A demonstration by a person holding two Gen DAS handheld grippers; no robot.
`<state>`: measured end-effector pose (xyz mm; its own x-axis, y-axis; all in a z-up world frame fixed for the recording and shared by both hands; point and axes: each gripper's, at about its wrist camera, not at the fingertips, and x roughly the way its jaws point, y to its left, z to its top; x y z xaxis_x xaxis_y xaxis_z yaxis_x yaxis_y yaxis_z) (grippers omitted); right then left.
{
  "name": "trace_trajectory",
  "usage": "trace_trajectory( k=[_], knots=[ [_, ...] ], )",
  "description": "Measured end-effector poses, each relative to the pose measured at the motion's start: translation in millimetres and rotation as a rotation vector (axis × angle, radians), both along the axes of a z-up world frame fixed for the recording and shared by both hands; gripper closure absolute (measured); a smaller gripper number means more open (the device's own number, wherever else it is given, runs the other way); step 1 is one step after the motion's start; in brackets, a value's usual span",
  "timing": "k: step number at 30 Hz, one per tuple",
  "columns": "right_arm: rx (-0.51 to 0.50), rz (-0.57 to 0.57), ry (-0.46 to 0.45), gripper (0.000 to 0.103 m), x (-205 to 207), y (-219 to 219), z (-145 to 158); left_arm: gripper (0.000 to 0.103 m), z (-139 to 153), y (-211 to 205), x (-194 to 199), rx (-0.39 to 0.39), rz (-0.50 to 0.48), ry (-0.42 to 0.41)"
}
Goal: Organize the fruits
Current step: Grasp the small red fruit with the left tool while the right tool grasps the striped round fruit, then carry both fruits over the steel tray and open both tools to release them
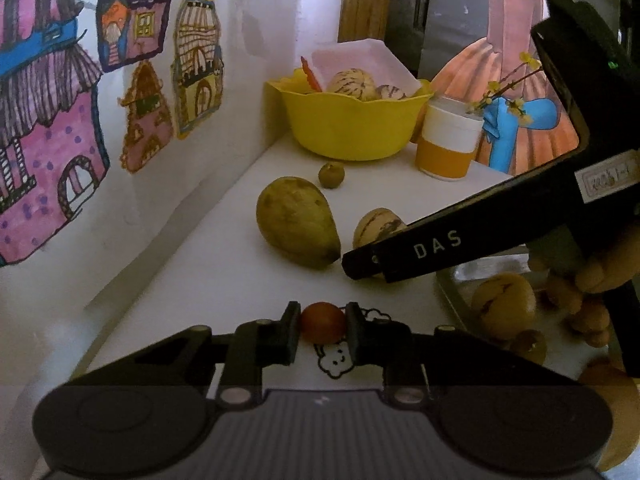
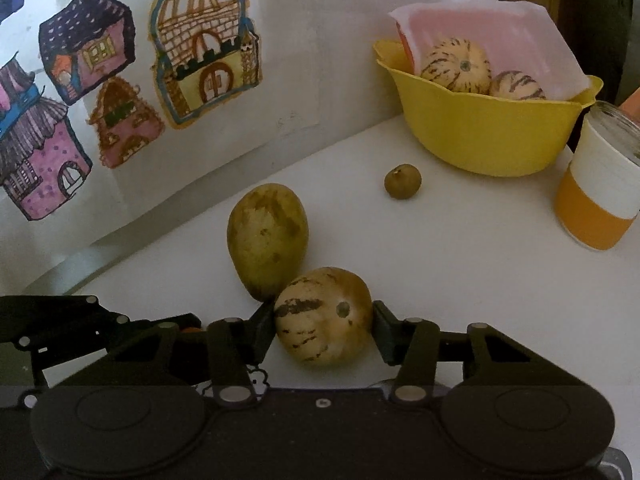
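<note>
Your right gripper (image 2: pixel 323 320) pinches the round, purple-streaked yellow melon (image 2: pixel 324 316) across its middle; your left gripper (image 1: pixel 323 326) pinches a small, likely soft red tomato (image 1: pixel 323 321): squeeze gently.

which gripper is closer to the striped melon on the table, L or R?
Right. The right gripper has its fingers on either side of the striped melon. The left gripper sits off to that melon's left, closed on a small red fruit.

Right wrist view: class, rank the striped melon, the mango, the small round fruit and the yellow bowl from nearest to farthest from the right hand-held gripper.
1. Striped melon, between the right hand-held gripper fingers.
2. Mango, behind-left.
3. Small round fruit, mid-table.
4. Yellow bowl, far right.
</note>
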<state>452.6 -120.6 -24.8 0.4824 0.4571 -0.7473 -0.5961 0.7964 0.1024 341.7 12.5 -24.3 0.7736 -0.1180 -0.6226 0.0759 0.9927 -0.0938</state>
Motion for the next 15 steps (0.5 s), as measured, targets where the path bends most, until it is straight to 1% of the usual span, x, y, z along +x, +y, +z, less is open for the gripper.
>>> trace_trajectory(
  k=[4, 9, 13, 15],
  knots=[
    [0.044, -0.004, -0.024, 0.052, -11.7, -8.8, 8.4, 0.077, 4.5, -0.1, -7.2, -0.005, 0.003, -0.002],
    [0.074, -0.005, -0.055, 0.052, -33.4, -24.3, 29.0, 0.077, 16.2, -5.4, -19.2, -0.012, -0.004, -0.016],
    [0.092, -0.03, -0.092, 0.052, -59.6, -48.6, 49.8, 0.077, 28.4, -18.1, -35.3, 0.001, -0.022, -0.017],
    [0.097, -0.046, -0.108, 0.052, -76.0, -63.4, 60.9, 0.077, 33.7, -25.7, -45.7, -0.008, -0.043, -0.024]
  ],
)
